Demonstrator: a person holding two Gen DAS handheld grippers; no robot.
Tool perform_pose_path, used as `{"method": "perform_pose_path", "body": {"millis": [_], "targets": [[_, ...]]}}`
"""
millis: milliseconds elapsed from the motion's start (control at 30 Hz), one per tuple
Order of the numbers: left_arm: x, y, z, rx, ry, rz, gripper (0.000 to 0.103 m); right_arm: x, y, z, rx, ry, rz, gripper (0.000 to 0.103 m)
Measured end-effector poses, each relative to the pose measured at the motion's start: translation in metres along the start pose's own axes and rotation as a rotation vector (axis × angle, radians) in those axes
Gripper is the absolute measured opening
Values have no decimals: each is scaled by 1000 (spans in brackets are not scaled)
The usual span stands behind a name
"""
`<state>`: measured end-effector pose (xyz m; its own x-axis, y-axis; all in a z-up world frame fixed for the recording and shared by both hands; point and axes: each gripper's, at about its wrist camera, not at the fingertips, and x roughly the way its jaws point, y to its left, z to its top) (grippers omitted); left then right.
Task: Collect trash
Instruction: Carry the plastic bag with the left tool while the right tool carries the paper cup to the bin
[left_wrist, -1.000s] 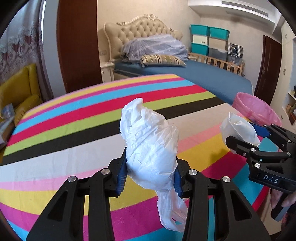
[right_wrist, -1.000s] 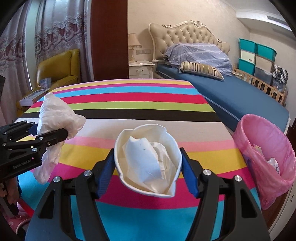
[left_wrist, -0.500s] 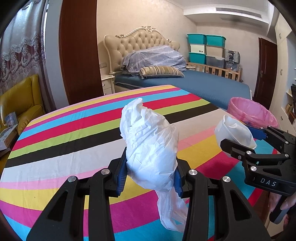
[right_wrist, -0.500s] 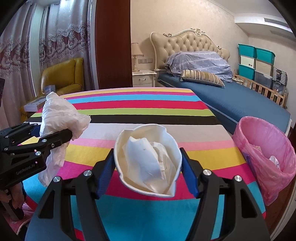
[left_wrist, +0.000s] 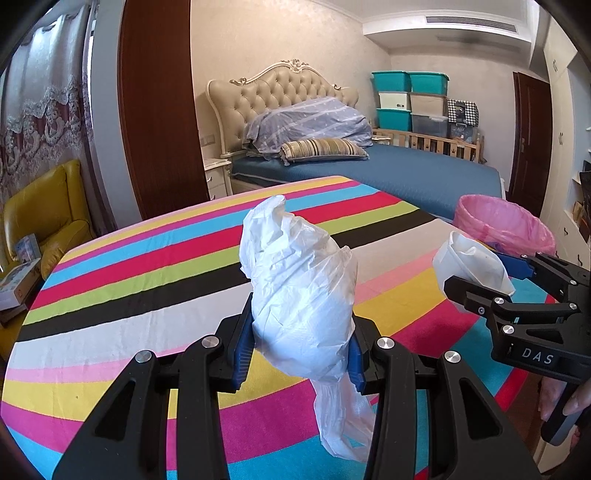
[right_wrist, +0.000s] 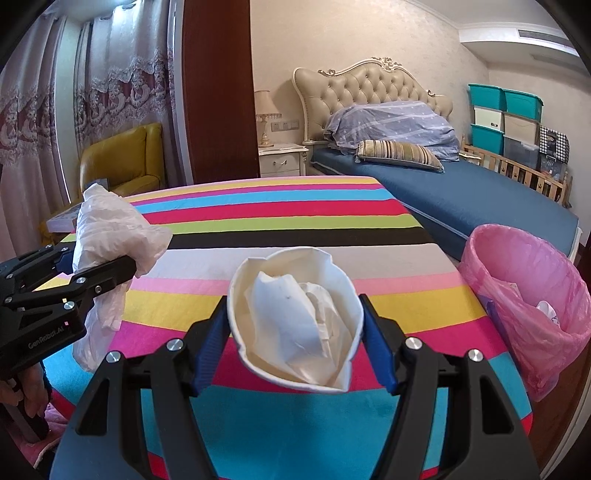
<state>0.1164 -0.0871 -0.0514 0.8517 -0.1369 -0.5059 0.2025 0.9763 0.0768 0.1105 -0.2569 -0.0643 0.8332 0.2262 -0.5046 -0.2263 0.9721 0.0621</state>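
Crumpled plastic bag (left_wrist: 301, 295) between left claw (left_wrist: 300, 354) pads, above striped table (left_wrist: 147, 280).

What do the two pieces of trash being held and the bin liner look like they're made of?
Crumpled bag: thin white plastic film, probably; fine creases, slightly see-through tail.
Squashed cup: likely paper, matte off-white; it folds stiffly and has crumpled tissue or paper inside.
Bin liner: thin pink plastic, translucent and glossy.
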Motion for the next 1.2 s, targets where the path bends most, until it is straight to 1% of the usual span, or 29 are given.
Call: {"method": "perform_pose_path", "body": {"millis": [333, 467, 667, 867, 1033, 1200], "targets": [[-8, -10, 7, 41, -36, -3, 41, -14, -17, 3, 31, -40, -23, 65], [-9, -16, 11, 57, -44, -18, 41, -23, -26, 2, 37, -57, -47, 65], [-6, -30, 19, 76, -32, -60, 41, -36, -50, 2, 53, -75, -87, 65], [1, -51, 31, 101, -12, -147, 41, -51, -83, -1, 81, -86, -150, 65], [3, -76, 40, 126, -9, -216, 41, -67, -113, -6, 112, -92, -210, 65], [9, -102, 41, 163, 27, -283, 41, -79, -133, -16, 123, -88, -255, 65]]}}
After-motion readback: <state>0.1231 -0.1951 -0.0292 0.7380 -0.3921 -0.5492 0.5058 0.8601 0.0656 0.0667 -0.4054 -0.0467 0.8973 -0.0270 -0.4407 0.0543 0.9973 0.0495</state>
